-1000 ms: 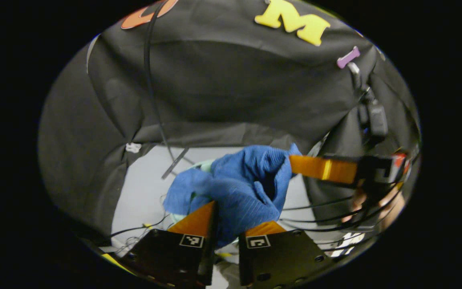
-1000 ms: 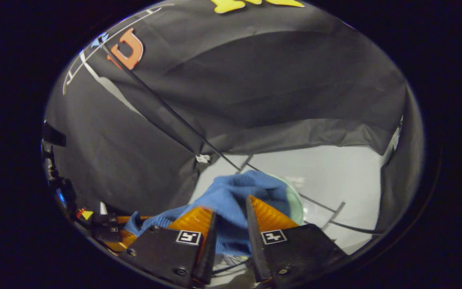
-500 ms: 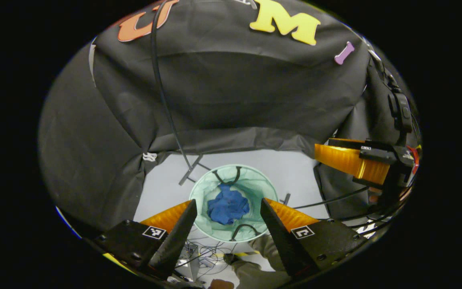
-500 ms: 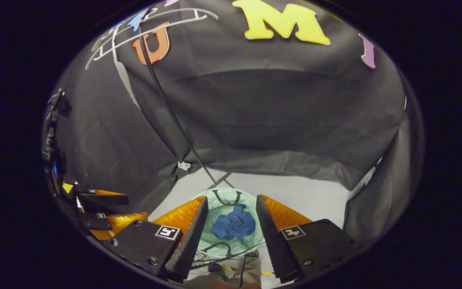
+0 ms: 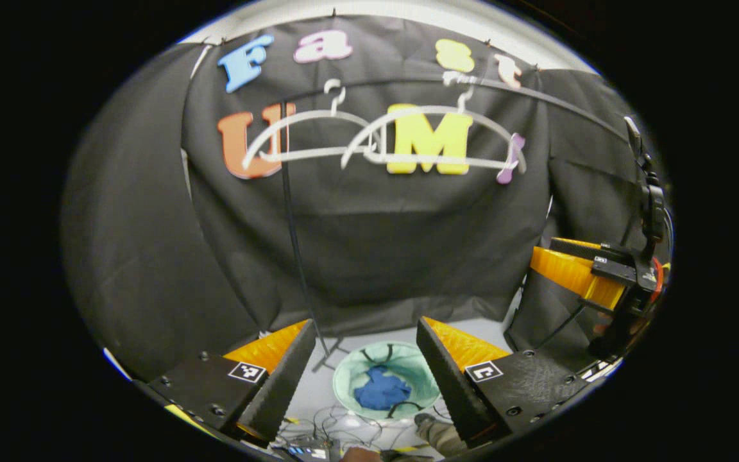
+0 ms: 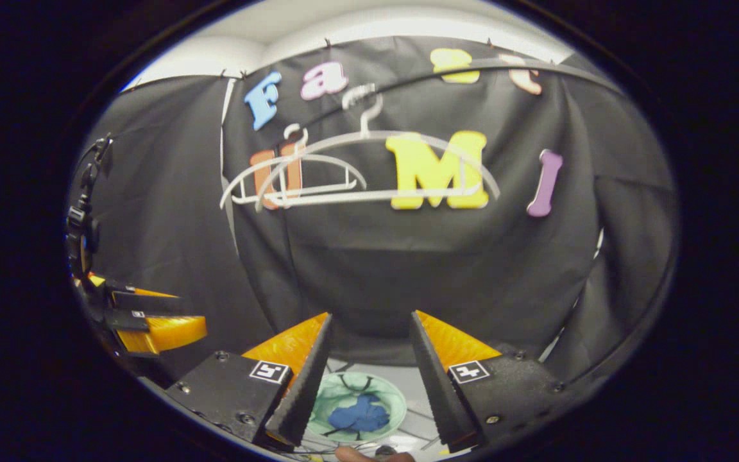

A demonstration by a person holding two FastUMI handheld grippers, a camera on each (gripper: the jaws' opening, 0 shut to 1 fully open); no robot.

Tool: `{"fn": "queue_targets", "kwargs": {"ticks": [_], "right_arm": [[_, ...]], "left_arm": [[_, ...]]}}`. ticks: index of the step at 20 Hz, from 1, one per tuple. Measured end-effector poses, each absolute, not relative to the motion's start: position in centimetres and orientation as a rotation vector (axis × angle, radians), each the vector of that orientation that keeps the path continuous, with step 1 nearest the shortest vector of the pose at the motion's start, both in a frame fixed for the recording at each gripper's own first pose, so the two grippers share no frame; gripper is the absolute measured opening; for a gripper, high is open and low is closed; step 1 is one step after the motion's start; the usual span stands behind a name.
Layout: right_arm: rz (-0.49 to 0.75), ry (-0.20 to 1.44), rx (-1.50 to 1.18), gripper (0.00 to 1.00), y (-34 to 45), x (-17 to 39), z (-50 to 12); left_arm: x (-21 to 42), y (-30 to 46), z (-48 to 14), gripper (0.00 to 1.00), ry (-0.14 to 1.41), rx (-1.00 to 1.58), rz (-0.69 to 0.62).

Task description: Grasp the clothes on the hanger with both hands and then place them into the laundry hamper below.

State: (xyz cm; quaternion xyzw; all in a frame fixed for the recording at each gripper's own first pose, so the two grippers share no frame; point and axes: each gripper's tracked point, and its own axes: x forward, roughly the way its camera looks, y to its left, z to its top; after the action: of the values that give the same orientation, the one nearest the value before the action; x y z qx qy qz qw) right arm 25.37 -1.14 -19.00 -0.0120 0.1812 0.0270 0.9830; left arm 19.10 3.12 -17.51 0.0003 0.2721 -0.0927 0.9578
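now the blue clothes (image 5: 381,391) lie bunched in the green laundry hamper (image 5: 350,378) on the floor, below two bare hangers (image 5: 318,138). they look soft, light and floppy, best pinched at a thick fold. the left gripper (image 5: 366,369) and right gripper (image 6: 366,359) both gape apart, holding nothing.

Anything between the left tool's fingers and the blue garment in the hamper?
No. In the left gripper view the open left tool frames bare air above the mint-green mesh laundry hamper, where the crumpled blue knit garment lies.
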Motion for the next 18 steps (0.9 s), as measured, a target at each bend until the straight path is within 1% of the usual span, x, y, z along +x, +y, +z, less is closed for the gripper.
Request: {"fn": "queue_targets", "kwargs": {"ticks": [1,2,4,5,6,7,8,11,14,15,16,18], "right_arm": [[0.04,0.315,-0.029,0.77,-1.3,23.9,-17.1],[0.027,0.275,-0.023,0.81,-1.6,22.3,-15.3],[-0.005,0.225,0.001,0.92,-3.2,18.8,-12.2],[-0.021,0.211,0.013,0.93,-4.0,17.3,-11.1],[-0.035,0.197,0.02,0.96,-4.6,16.0,-10.0],[-0.048,0.181,0.02,0.96,-4.8,15.1,-9.4],[-0.059,0.164,0.014,0.93,-4.9,14.4,-8.8],[-0.063,0.105,-0.003,0.93,-5.6,11.8,-6.0],[-0.023,0.048,0.003,0.93,-6.6,9.4,-3.8],[0.0,0.041,0.004,0.97,-6.9,8.5,-3.4],[0.021,0.039,0.006,0.93,-7.2,7.6,-2.9],[0.064,0.032,-0.005,0.93,-7.5,5.3,-2.4]], "left_arm": [[18.2,2.7,-15.5,0.97,0.493,-0.001,-0.19],[17.4,2.5,-13.8,1.0,0.444,-0.009,-0.195],[15.5,2.5,-10.9,1.0,0.366,-0.032,-0.194],[14.6,3.0,-9.8,1.0,0.336,-0.036,-0.19],[14.1,2.9,-8.7,1.0,0.305,-0.036,-0.184],[14.9,2.7,-8.5,1.0,0.269,-0.03,-0.178],[14.6,2.8,-7.5,1.0,0.236,-0.024,-0.165],[13.4,2.9,-5.5,1.0,0.139,-0.012,-0.109],[10.4,1.9,-2.7,1.0,0.043,0.003,-0.071],[9.0,1.2,-1.6,1.0,0.015,0.004,-0.065],[7.9,0.3,-0.6,0.92,-0.017,-0.002,-0.06],[5.6,-1.6,1.1,0.96,-0.063,-0.019,-0.058]]}}
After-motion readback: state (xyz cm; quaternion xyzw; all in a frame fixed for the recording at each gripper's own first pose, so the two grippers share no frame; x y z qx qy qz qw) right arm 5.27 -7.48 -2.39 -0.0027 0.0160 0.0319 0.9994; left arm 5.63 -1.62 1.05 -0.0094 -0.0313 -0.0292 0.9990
